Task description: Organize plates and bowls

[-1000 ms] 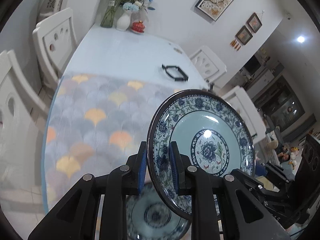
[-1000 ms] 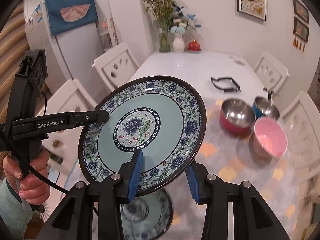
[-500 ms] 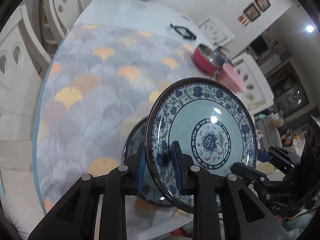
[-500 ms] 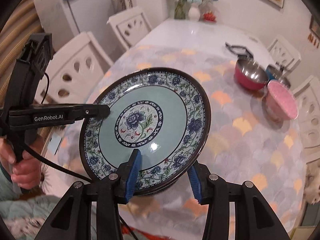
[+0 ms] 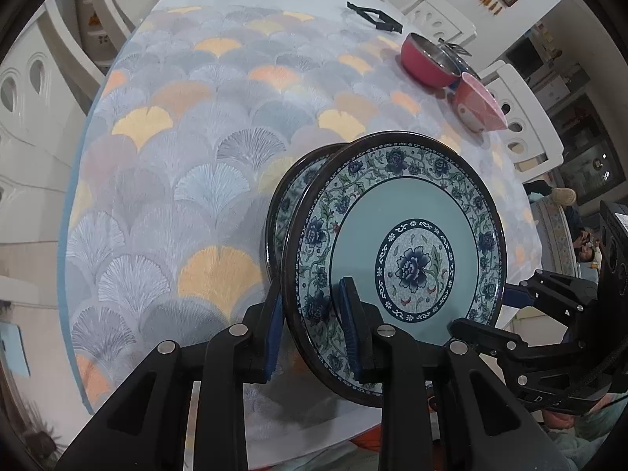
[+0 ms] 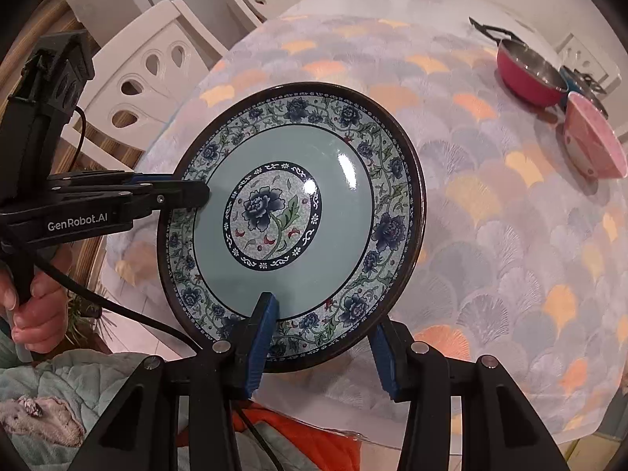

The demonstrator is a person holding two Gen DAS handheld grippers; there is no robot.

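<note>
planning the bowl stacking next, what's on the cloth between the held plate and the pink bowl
Nothing: in the right wrist view, only bare patterned tablecloth separates the held plate from the pink bowl.

far cloth (image 5: 196, 125) free | bowls (image 6: 549, 90) block right edge

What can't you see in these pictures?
- Second plate: left wrist view shows only an edge behind the held plate; right wrist view hides it entirely.
- Blue bowl: mostly hidden by the red bowl and pink bowl.
- Vase: cut off at the right wrist view's top edge.
</note>
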